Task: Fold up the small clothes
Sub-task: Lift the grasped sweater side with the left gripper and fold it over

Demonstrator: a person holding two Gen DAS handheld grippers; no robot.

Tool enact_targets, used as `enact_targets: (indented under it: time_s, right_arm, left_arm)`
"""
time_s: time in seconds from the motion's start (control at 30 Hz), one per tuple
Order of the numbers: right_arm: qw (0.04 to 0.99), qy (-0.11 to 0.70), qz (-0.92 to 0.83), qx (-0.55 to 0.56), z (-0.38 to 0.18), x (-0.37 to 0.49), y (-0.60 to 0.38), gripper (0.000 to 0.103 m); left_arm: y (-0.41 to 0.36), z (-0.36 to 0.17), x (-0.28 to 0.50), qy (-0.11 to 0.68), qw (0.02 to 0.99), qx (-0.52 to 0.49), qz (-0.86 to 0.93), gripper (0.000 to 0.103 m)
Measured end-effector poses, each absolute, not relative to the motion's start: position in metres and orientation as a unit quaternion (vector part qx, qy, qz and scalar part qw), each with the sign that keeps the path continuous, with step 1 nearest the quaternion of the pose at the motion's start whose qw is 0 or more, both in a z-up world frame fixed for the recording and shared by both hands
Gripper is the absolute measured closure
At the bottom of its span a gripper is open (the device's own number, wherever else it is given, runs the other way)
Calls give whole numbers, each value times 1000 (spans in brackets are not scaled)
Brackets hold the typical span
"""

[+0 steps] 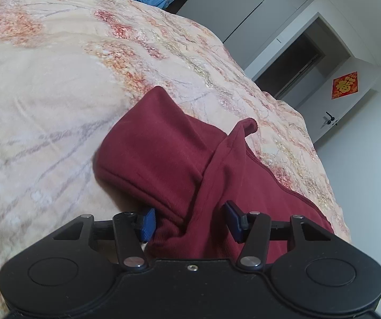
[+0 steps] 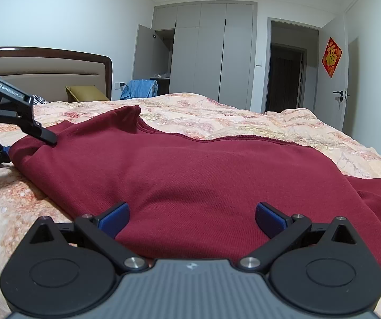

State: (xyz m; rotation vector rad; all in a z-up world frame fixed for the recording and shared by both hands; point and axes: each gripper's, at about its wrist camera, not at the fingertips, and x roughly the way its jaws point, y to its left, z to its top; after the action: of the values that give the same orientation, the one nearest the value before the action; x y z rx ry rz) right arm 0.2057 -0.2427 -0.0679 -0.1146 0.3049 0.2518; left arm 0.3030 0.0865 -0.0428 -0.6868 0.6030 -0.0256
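A dark red sweater (image 2: 190,175) lies spread on the flowered bedspread (image 1: 57,79). The left gripper (image 1: 190,222) sits at a bunched sleeve, fingers apart with cloth between them, not pinched. The right gripper (image 2: 192,219) rests at the near hem, fingers wide apart, holding nothing

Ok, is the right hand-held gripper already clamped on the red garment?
No, the right hand-held gripper stands open, its blue pads wide apart over the red garment.
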Motion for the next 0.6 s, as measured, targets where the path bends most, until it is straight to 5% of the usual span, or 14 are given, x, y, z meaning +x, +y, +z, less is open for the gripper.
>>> enact_targets:
  time_s: [0.17, 0.3, 0.6]
  right_arm:
    - [979, 150, 127, -54, -68, 204, -244, 0]
    - [978, 150, 134, -47, -67, 204, -247, 0]
    - [969, 189, 148, -59, -51, 210, -247, 0]
  left_arm:
    - [80, -40, 306, 293, 903, -313, -16, 72]
    - [75, -33, 302, 284, 913, -293, -18, 79]
    - [71, -30, 310, 309, 907, -285, 7, 75]
